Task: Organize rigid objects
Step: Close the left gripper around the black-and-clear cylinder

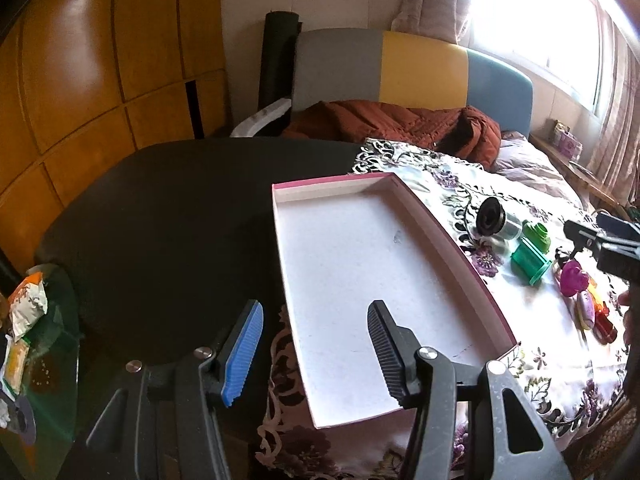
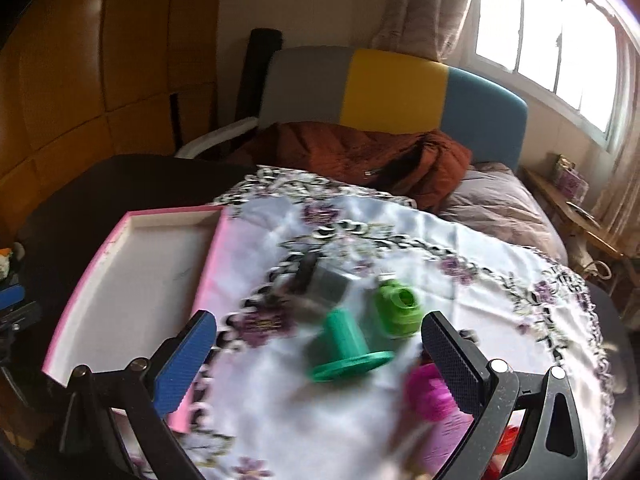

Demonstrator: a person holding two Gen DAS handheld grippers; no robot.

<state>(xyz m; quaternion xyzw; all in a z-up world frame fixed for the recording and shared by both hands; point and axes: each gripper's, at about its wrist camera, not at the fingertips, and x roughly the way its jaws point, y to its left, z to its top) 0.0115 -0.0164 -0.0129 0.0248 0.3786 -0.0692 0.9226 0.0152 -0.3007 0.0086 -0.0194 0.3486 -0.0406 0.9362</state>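
1. Right gripper (image 2: 318, 364): jaws spread wide, nothing between the pads. In the right wrist view it hangs over the cluster of small objects at centre-bottom of the frame.
2. Key relation: the dark green spool-shaped piece (image 2: 346, 354) lies just ahead of the right gripper, in line with the gap between the jaws and a little right of its centre. It lies on its side, long axis running from upper left to lower right, flange end toward the camera. Likely the next pick; jaws would need to straddle the stem across that axis.
3. Light green block (image 2: 397, 312) sits just beside it, upper right, near the black finger (image 2: 450, 364); could get nudged.
4. Silver cylinder with black end (image 2: 320, 280) is blurred, just past the green pieces. Magenta piece (image 2: 430, 394) is close by the black finger, blurred.
5. Left gripper (image 1: 316, 350): jaws apart, pads on nothing. It sits over the near end of the tray (image 1: 460, 248), lower centre of the left wrist view.
6. Tray is a shallow white-lined box with a pink rim, nothing in it, resting partly on the floral cloth (image 1: 540, 320), left of the objects.
7. Right gripper is much nearer the objects; the left is well apart from them.
8. Task judged barely begun: no object in the tray.
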